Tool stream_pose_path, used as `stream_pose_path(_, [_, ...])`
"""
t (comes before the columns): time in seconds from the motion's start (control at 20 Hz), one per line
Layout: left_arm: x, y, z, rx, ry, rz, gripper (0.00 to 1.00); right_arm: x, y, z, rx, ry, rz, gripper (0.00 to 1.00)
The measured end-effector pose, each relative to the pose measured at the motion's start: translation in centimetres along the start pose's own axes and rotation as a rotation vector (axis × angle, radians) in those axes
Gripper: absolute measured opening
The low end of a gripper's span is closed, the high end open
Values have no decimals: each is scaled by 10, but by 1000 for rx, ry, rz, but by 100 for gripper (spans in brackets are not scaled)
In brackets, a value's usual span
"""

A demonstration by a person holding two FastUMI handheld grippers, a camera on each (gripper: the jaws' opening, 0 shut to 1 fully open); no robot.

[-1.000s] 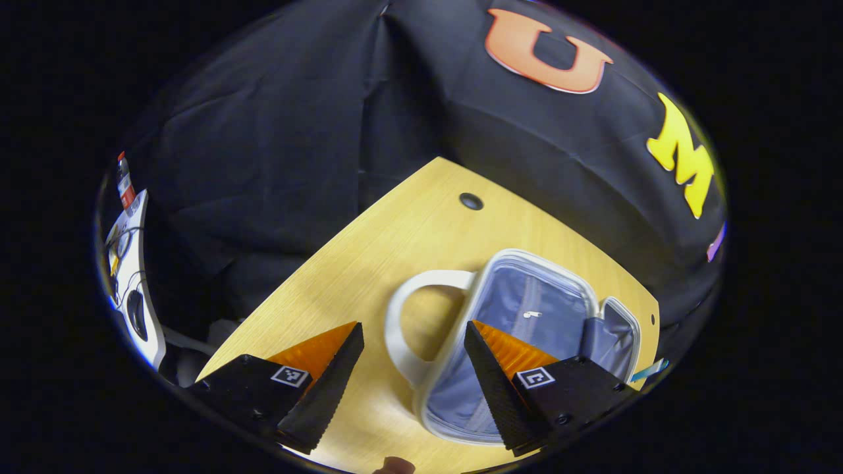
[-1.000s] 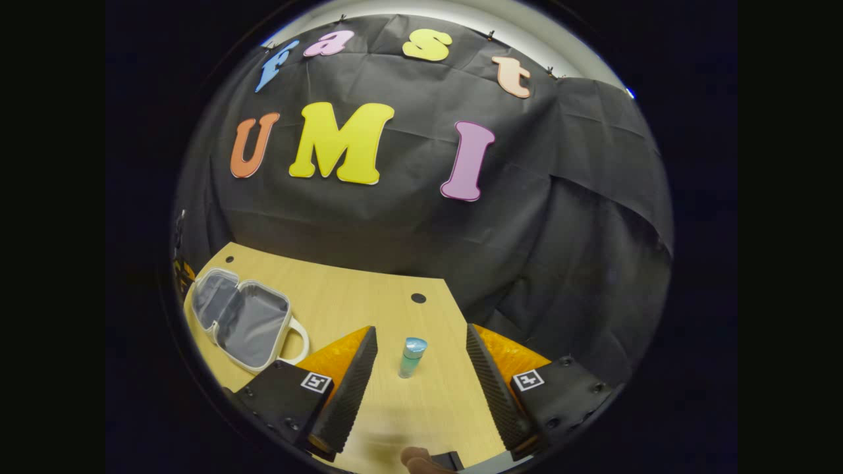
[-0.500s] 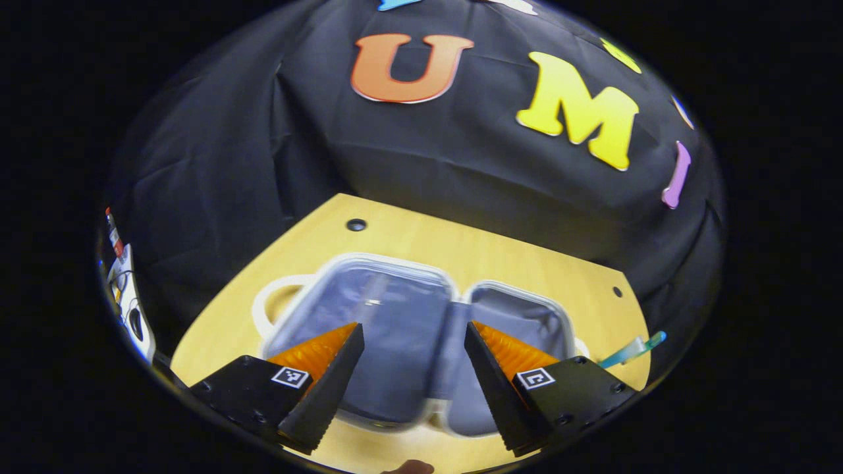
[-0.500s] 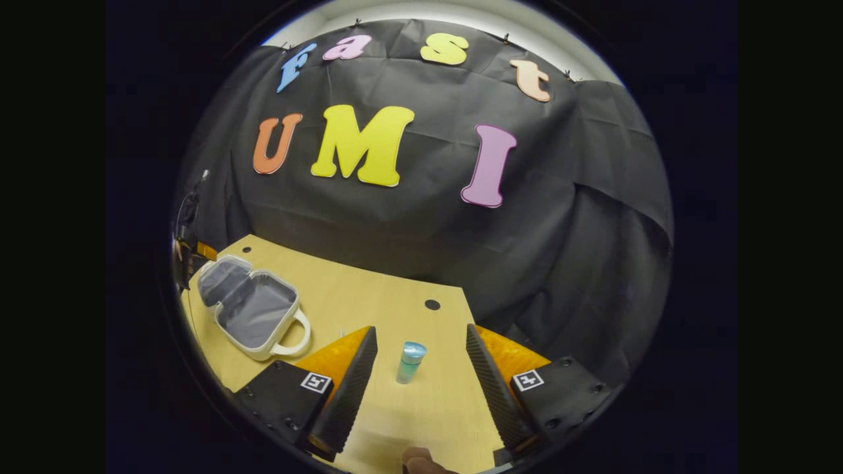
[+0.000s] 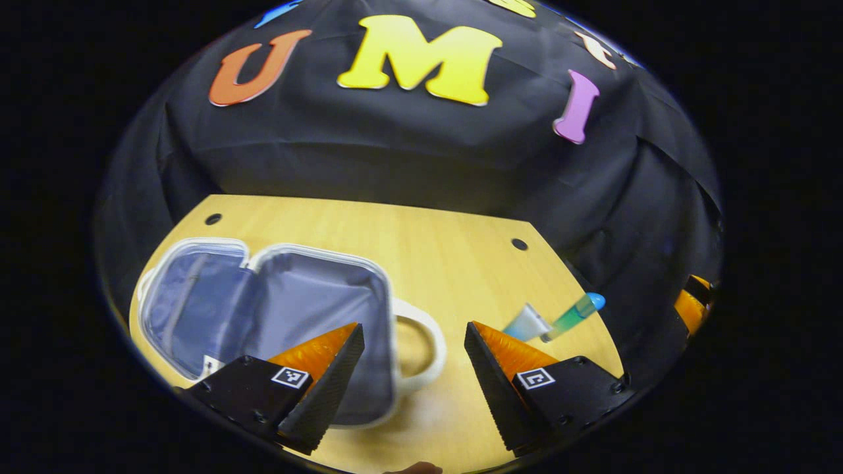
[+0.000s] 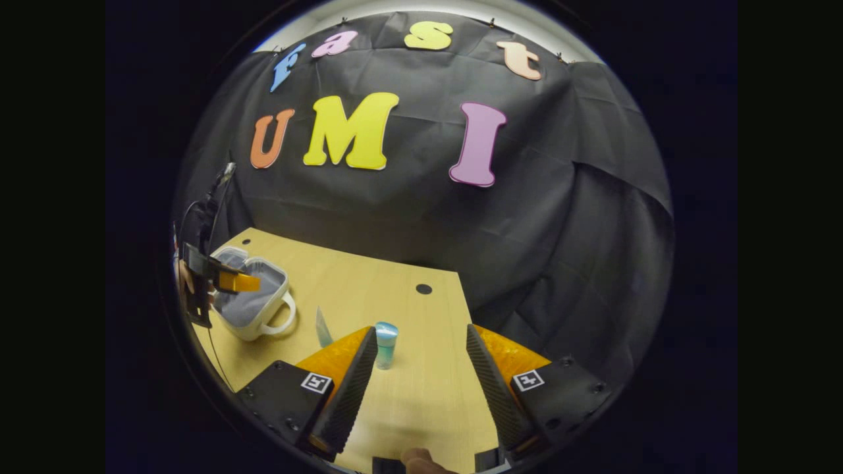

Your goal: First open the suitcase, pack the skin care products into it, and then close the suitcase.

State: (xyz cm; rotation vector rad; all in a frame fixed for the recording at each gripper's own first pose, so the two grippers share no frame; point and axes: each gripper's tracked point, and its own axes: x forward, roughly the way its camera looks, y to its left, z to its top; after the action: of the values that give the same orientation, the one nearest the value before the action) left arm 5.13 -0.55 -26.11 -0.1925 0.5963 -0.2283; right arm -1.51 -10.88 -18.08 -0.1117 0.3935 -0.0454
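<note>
The small white suitcase with grey lining [image 5: 263, 309] lies open on the light wooden tabletop [image 5: 448, 243]; the teal tube with a blue cap [image 6: 386, 344] stands well apart (upright). Both the left gripper [image 5: 413, 368] and right gripper [image 6: 421, 375] hover with fingers spread, empty.

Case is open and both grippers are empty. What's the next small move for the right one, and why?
Probably ease the right gripper forward and a touch left, so its open fingers straddle the upright teal bottle with the blue cap. The bottle stands on the wooden table just past the left fingertip, off centre. The white suitcase with grey lining already lies open and looks empty, so packing can start.
</note>
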Motion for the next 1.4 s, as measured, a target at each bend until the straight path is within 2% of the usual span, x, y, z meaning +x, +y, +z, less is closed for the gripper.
stream_pose_path(0.15, [24,-50,-28,35,53,-56,98,3,-15,-15,-1,33,0,81])
stream_pose_path(0.45, [73,-77,-72,65,127,-117,98,15,-41,-40,-15,93,7,81])
stream_pose_path(0.6, [98,-95,-79,77,125,-101,98,24,-49,-51,-29,128,20,81])
stream_pose_path(0.75, [127,-90,-79,106,83,-41,98,32,-53,-65,-49,154,37,81])
stream_pose_path(0.9, [151,-80,-79,124,32,26,92,52,-52,-77,-82,164,63,81])
stream_pose_path(0.95, [157,-76,-77,128,7,51,87,57,-52,-80,-91,162,70,81])
stream_pose_path(1.0, [161,-73,-75,127,-17,66,92,62,-52,-82,-98,161,77,81])
stream_pose_path(1.05, [164,-71,-73,116,-35,73,78,66,-51,-85,-103,161,80,80])
stream_pose_path(1.1, [167,-73,-74,102,-44,67,83,68,-51,-89,-105,166,86,80])
stream_pose_path(1.2, [170,-76,-78,78,-47,51,76,72,-52,-96,-105,180,98,81])
stream_pose_path(1.25, [170,-79,-78,75,-55,30,71,73,-51,-98,-104,184,103,81])
stream_pose_path(1.35, [171,-74,-75,92,-70,54,55,75,-49,-99,-103,185,112,80])
stream_pose_path(1.4, [171,-73,-75,96,-65,55,51,75,-46,-100,-103,185,120,80])
